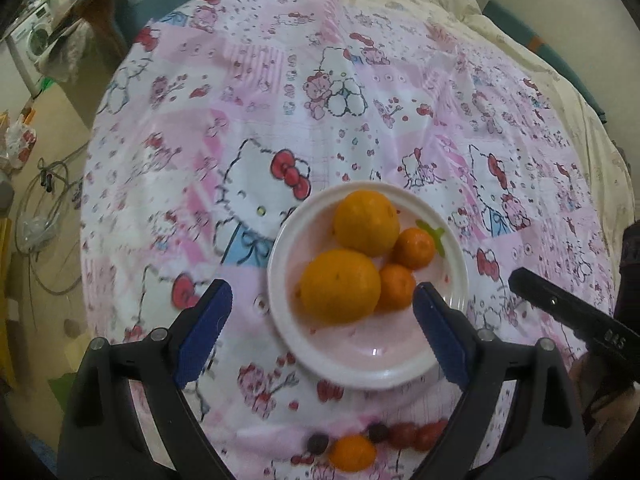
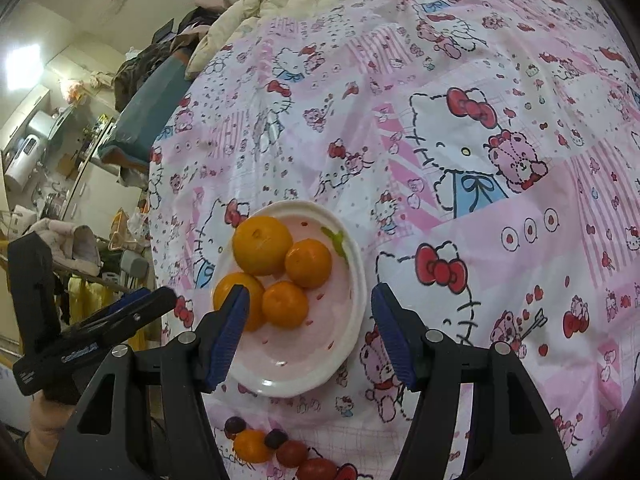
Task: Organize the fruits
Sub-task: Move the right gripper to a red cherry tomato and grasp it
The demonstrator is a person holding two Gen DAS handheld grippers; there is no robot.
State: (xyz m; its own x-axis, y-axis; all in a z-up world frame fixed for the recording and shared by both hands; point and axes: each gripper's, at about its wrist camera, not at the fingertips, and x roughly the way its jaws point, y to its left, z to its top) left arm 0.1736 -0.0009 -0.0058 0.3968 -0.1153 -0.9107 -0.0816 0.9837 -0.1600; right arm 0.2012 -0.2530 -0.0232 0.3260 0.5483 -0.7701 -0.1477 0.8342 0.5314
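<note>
Left wrist view: we see our left gripper [image 1: 322,334] with its blue pads spread wide and nothing between them, hanging over the white plate [image 1: 280,320] at lower centre. On the plate sit two large oranges [image 1: 340,286] and two small tangerines [image 1: 396,286], touching one another. Loose small fruits [image 1: 352,453] lie on the patterned cloth [image 1: 280,100] at the bottom edge. In the right wrist view our right gripper [image 2: 306,338] stands open and empty above the same plate.
</note>
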